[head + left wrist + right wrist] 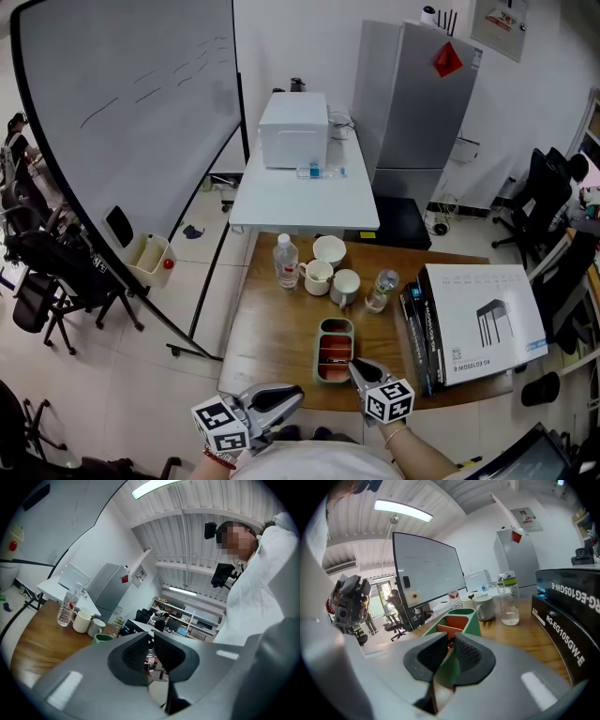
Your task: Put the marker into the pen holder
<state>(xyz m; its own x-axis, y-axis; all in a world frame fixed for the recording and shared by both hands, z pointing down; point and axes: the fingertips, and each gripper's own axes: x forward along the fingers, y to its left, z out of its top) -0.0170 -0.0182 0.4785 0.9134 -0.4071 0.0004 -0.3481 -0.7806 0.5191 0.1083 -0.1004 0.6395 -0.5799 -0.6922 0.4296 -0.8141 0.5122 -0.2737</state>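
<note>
- Left hand-held gripper [151,641]: raised at the near edge, off the tabletop [272,328]. Jaws pressed almost together, only a thin slit between the pads. Nothing between them; just the room behind shows through.
- Right hand-held gripper [449,641]: low over the near edge, jaws likewise drawn together to a thin slit. Pinching nothing. Tips sit just short of the pen holder [322,361], pointing into it.
- Pen holder: green tray with an orange-red inner section, lying flat near the front edge, just beyond the right gripper tips.
- Marker: not clearly made out. A small dark shape lies in the holder's near orange section, but I cannot tell if it is the marker. Neither gripper carries it.
- Behind the holder: 2 mugs [317,277] side by side, a white bowl [329,249], a water bottle [286,261] to their left, and a small clear bottle [382,291] to their right.
- Right side of the tabletop: a white box [483,319] stacked on black boxes [417,337].
</note>
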